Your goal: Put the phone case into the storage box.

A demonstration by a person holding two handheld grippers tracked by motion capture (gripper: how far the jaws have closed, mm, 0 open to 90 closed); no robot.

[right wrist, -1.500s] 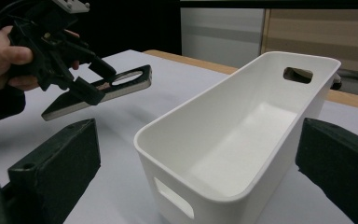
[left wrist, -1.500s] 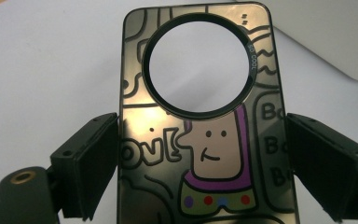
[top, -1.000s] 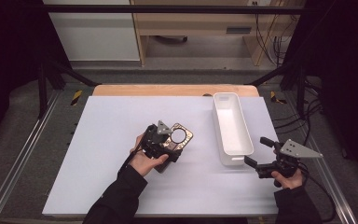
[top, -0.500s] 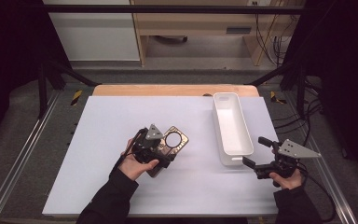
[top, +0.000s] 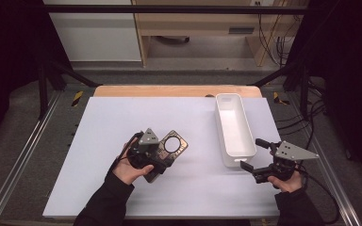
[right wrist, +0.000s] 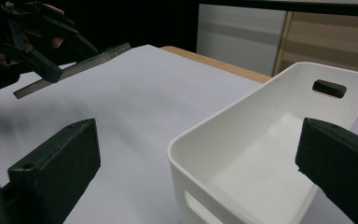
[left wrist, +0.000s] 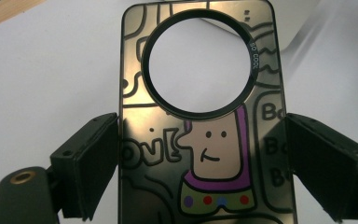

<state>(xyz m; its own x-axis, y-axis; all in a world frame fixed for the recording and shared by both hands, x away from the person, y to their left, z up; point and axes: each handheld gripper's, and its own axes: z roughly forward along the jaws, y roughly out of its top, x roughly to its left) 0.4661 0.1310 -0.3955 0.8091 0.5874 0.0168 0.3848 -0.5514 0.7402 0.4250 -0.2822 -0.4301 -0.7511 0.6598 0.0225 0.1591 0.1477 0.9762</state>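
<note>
Left gripper [top: 158, 162] has pulled the plate [top: 168, 149] nearer and leftward since a second ago; right gripper [top: 254, 160] unchanged, jaws spread, empty, at near right. Left gripper view shows jaws clamped on the plate's side edges, cartoon print, round hole. Right gripper view shows plate tilted above table [top: 122, 117]. Farther right: white bin [top: 235, 132], near end cropped.

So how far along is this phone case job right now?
Done: the left gripper has the phone case between its jaws, tilted off the table. In hand: carrying it. Left: probably placing it in the white bin, which looks empty; the right gripper waits open beside it.
</note>
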